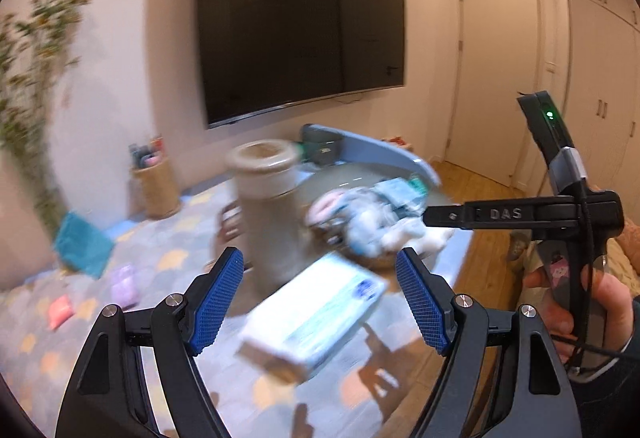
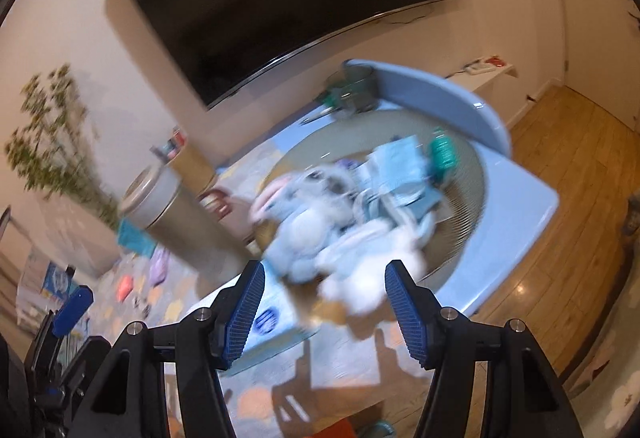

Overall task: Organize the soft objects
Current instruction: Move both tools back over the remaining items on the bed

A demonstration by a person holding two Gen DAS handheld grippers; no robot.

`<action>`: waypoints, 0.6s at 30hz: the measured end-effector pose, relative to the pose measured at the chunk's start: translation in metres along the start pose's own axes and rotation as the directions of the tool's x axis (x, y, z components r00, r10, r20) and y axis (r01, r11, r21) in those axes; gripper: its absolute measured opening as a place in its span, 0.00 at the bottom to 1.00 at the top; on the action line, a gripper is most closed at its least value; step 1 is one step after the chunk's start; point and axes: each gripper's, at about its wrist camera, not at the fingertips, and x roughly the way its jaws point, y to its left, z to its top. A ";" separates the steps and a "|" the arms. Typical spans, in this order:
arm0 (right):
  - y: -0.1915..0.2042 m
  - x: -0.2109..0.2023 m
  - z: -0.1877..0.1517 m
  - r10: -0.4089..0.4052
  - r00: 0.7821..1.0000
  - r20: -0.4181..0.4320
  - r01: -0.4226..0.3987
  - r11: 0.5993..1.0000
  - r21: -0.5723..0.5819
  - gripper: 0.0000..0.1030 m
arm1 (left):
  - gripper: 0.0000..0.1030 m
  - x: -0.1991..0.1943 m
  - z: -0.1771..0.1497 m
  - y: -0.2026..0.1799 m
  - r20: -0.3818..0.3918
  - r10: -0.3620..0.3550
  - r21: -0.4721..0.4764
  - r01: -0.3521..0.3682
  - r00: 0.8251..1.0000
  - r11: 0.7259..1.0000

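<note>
Both views are smeared by motion. A heap of soft toys lies on a round greenish tray [image 2: 460, 238]: a blue-grey plush rabbit [image 2: 304, 226] [image 1: 360, 226], a white plush [image 2: 360, 278] and teal cloth pieces [image 2: 400, 166]. My right gripper [image 2: 326, 314] is open just short of the heap, with nothing between its pads. My left gripper [image 1: 320, 302] is open and empty above a white-and-teal tissue pack [image 1: 316, 318] [image 2: 268, 318]. In the left wrist view the right gripper [image 1: 432, 216] reaches in from the right, held by a hand [image 1: 580, 302].
A tall beige canister [image 1: 268, 210] [image 2: 172, 214] stands left of the heap on a patterned mat [image 1: 48, 358]. A teal cloth [image 1: 82, 246], a purple pouch [image 1: 124, 284] and an orange pouch [image 1: 60, 312] lie on the mat. A woven basket [image 1: 156, 190], a plant [image 1: 36, 78] and a wall TV [image 1: 300, 18] are behind; wooden floor [image 2: 560, 198] is on the right.
</note>
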 end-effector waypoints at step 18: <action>0.253 0.094 -0.129 -0.029 0.995 -0.095 -0.040 0.759 -0.650 0.78 | 0.83 -0.030 -0.148 0.226 -0.245 0.388 -0.212 -0.440 0.888 0.873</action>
